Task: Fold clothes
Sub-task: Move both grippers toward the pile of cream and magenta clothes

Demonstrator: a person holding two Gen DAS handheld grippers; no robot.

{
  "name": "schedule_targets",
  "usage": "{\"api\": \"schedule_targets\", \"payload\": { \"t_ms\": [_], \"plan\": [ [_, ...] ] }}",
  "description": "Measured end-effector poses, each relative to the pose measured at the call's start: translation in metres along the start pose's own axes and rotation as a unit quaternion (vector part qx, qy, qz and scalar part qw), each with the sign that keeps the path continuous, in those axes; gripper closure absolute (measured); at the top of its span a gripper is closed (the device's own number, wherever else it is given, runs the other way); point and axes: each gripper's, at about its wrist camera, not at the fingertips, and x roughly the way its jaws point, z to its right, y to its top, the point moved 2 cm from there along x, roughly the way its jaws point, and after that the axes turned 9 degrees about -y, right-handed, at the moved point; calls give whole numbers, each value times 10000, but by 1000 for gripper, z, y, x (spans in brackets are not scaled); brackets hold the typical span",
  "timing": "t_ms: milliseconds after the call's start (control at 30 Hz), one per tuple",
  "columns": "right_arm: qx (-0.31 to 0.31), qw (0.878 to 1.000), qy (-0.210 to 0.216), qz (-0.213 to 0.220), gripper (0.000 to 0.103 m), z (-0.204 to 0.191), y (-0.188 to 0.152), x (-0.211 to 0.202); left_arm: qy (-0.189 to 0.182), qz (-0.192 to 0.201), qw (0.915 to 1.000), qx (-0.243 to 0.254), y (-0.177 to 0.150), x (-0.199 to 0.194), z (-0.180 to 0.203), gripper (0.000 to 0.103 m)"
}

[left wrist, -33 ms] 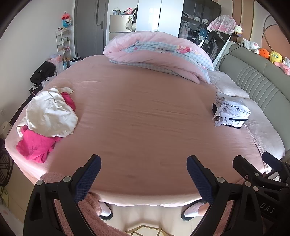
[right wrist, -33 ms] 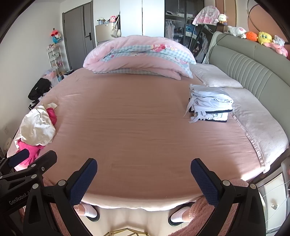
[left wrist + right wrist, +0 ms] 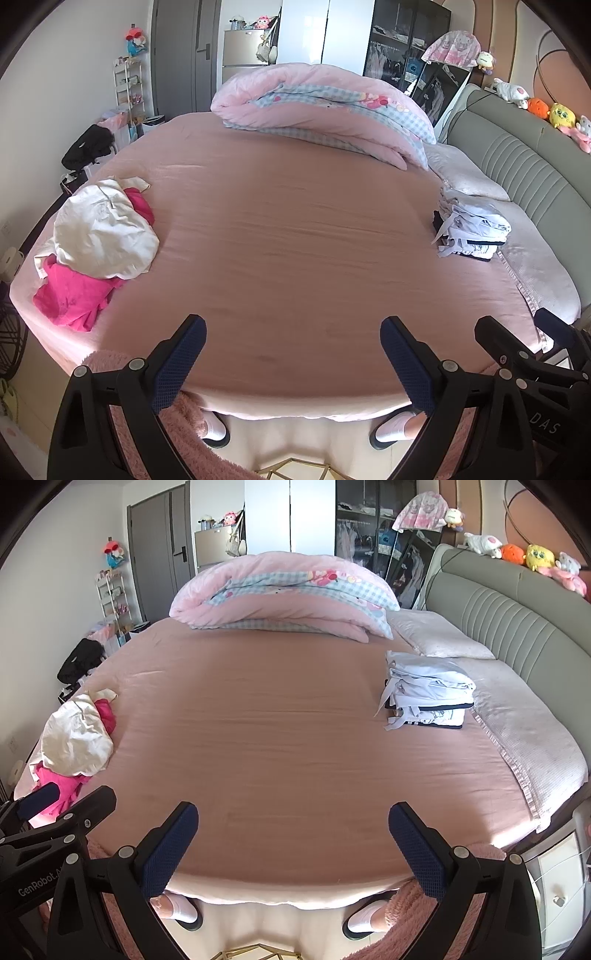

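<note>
A loose heap of unfolded clothes lies at the bed's left edge: a white garment [image 3: 101, 229] on top of a bright pink one [image 3: 74, 295]; the heap also shows in the right wrist view [image 3: 75, 738]. A stack of folded white and pale blue clothes [image 3: 471, 229] sits at the right, near the headboard, and shows in the right wrist view [image 3: 428, 690]. My left gripper [image 3: 293, 354] is open and empty above the bed's near edge. My right gripper [image 3: 293, 838] is open and empty beside it, also over the near edge.
A pink sheet [image 3: 280, 738] covers the round bed. A folded pink and checked duvet [image 3: 284, 594] lies at the far side. Pillows [image 3: 439, 635] and a grey padded headboard [image 3: 517, 627] are at the right. My feet [image 3: 181, 910] stand at the bed's foot.
</note>
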Motion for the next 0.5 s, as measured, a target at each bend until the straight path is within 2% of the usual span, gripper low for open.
{"api": "schedule_targets", "payload": {
  "t_ms": [200,300,500],
  "plan": [
    [-467,9981,350,190,0,-21,10,-4,-24,62,9999,-84,3,1,-3,7],
    [-700,9958,525,284,0,-32,14,-6,-18,248,9995,-183,11,-6,-15,7],
    [-1014,9874,1215,-50,0,-61,23,10,44,512,9977,-439,27,-10,-47,7]
  ]
}}
